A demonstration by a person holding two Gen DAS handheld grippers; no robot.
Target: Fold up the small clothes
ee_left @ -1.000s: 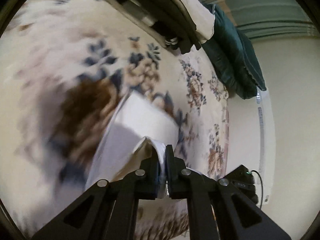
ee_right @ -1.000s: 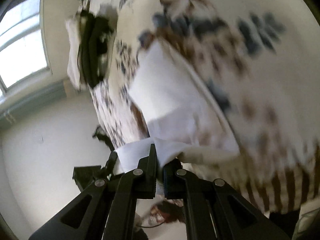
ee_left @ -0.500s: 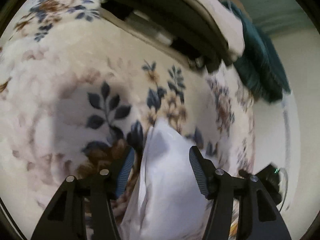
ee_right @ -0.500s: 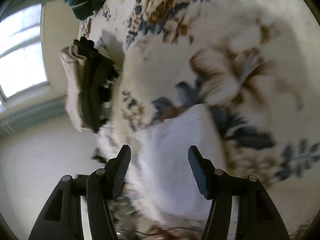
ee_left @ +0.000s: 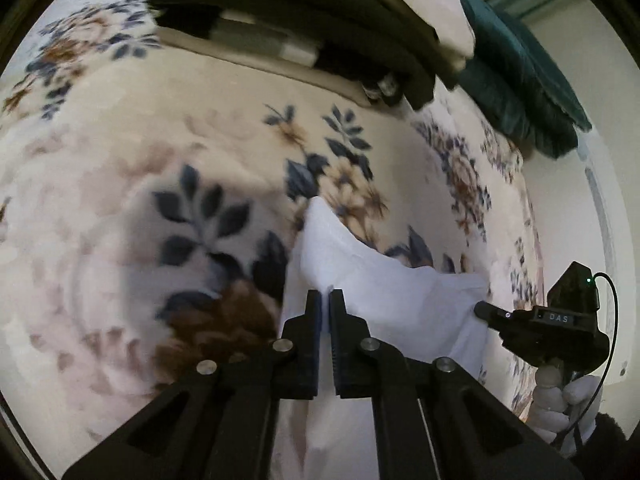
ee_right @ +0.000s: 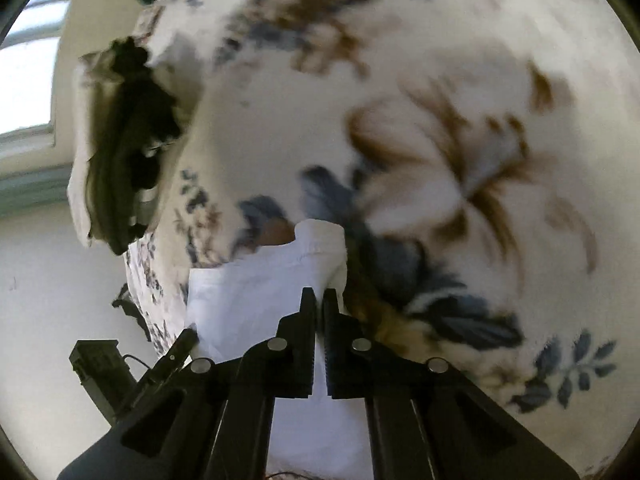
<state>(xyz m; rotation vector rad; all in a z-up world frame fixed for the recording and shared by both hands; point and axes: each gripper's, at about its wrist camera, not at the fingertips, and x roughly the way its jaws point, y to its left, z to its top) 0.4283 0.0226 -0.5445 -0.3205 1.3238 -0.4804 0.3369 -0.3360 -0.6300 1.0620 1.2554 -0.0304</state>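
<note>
A small white garment (ee_left: 384, 288) lies on a floral blanket (ee_left: 160, 152). My left gripper (ee_left: 325, 298) is shut, its tips pinching the garment's near left part, which peaks up in a fold. My right gripper (ee_right: 319, 296) is also shut on the white garment (ee_right: 256, 292), at its right edge near a rolled corner. The right gripper's tip also shows in the left wrist view (ee_left: 486, 310) at the garment's far side. The left gripper's finger shows in the right wrist view (ee_right: 180, 346).
A stack of folded clothes (ee_left: 304, 28), dark and cream, lies at the back of the blanket and also shows in the right wrist view (ee_right: 120, 148). A dark green cushion (ee_left: 516, 80) sits beyond it. The blanket's edge drops to a pale floor (ee_left: 576, 216).
A second ago both grippers held the garment lifted. Half a second ago both were open over it. Now both have closed again on it, lower on the blanket.
</note>
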